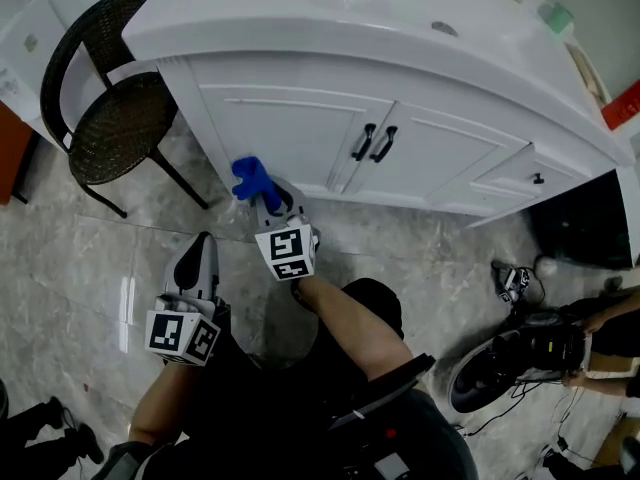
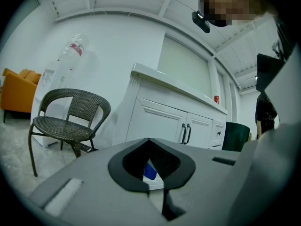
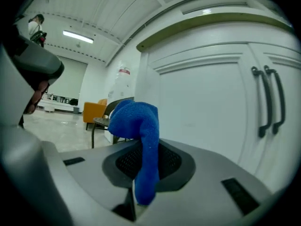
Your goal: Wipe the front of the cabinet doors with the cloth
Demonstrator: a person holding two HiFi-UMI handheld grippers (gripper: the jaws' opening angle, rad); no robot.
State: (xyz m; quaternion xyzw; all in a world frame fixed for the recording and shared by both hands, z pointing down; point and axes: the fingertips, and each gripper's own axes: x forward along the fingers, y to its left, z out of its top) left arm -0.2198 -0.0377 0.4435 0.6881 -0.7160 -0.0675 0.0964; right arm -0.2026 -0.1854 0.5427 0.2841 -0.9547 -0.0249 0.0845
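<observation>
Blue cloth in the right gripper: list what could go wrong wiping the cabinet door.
The blue cloth is pinched by one narrow fold in the right gripper, so rubbing may pull it out. It sits bunched, so bare fingers may scrape the cabinet door. It could snag on the door handles.

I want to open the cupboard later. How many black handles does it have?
3. Two long handles sit side by side where the doors meet; one small knob is on the drawer to their right. More may be hidden.

floor (image 1: 70, 258): glossy grey tile | dark wicker chair (image 1: 125, 123) | orange armchair (image 2: 14, 89)
</observation>
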